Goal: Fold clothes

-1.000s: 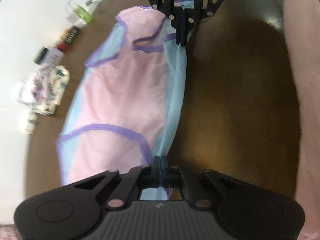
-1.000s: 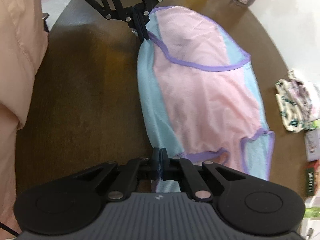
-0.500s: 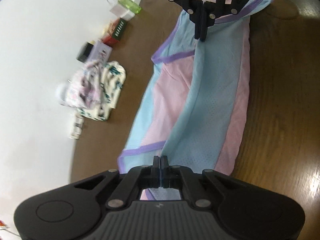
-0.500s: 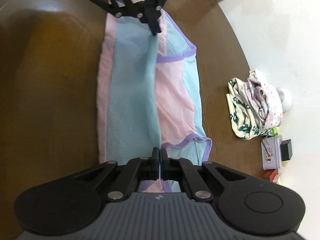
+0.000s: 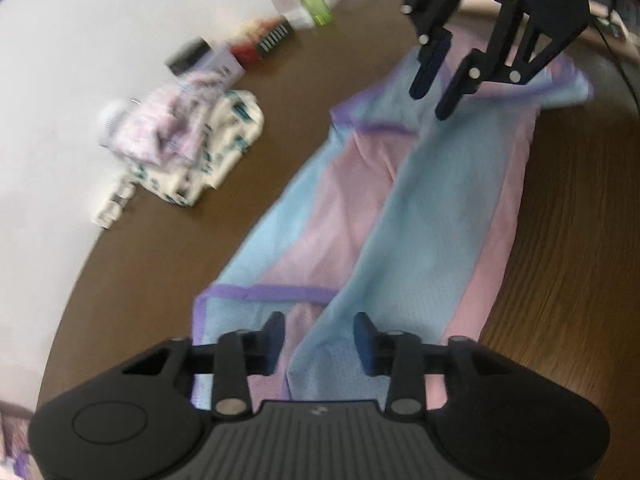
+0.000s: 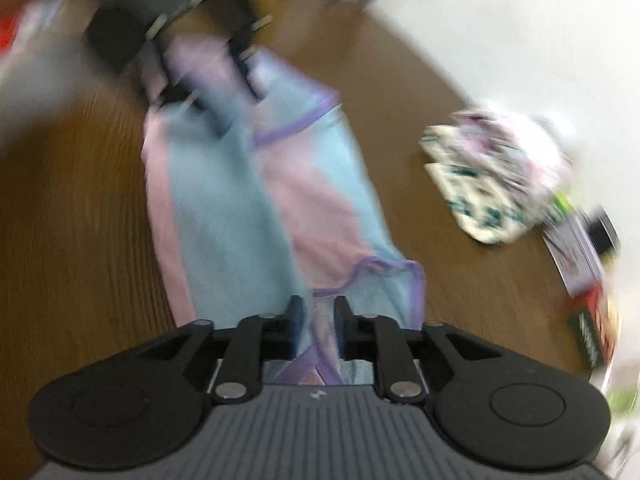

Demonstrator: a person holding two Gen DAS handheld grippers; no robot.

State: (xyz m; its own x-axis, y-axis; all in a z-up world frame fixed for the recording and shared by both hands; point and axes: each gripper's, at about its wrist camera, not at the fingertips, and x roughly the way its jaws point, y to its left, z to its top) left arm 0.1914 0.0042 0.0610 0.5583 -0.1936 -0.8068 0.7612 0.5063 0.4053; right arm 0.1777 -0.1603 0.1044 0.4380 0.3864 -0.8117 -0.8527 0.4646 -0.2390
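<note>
The left gripper (image 5: 320, 334) has its fingers spread wide over the near end of the shirt (image 5: 424, 216), gripping nothing, probably so the fold can settle. The shirt lies flat on the table (image 5: 560, 240): pink with blue panels, purple trim, one side lapped over. Beyond, the right gripper (image 5: 434, 94) also gapes.
</note>
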